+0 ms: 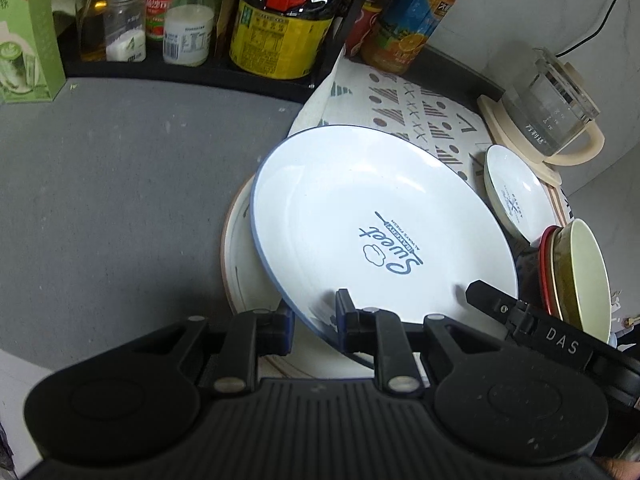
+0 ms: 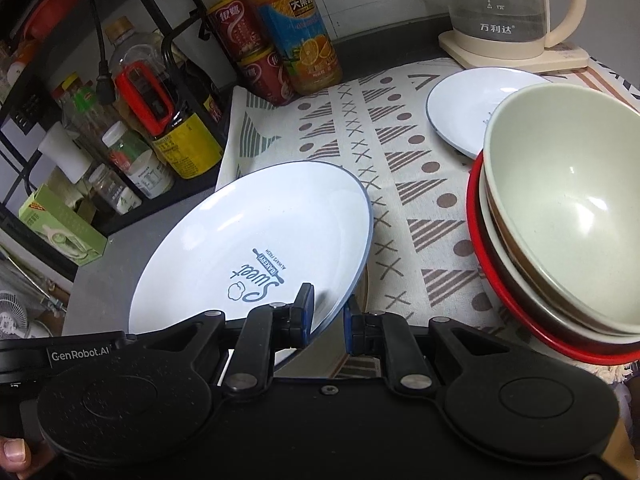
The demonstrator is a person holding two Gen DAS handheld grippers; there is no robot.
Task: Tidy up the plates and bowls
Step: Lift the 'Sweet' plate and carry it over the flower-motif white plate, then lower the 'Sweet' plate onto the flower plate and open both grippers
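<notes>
A large white plate (image 1: 360, 216) (image 2: 248, 232) with a blue rim and "Sweet" printed on it is tilted over a second white plate (image 1: 234, 268) with a brownish rim on the grey counter. My left gripper (image 1: 314, 320) is shut on its near rim. My right gripper (image 2: 328, 316) is shut on the rim at another spot, and one of its fingers (image 1: 486, 294) shows in the left wrist view. A smaller white plate (image 1: 516, 196) (image 2: 460, 108) lies on the patterned cloth. Beside it is a stack of bowls (image 1: 576, 276) (image 2: 560, 220), pale green on top, red at the bottom.
A glass kettle (image 1: 552, 116) (image 2: 504, 4) on a cream base stands at the back right. Bottles, jars and cans (image 1: 276, 24) (image 2: 296, 32) crowd a black rack along the back. A green carton (image 1: 24, 40) stands at the left. A patterned cloth (image 2: 400, 168) covers the counter's right part.
</notes>
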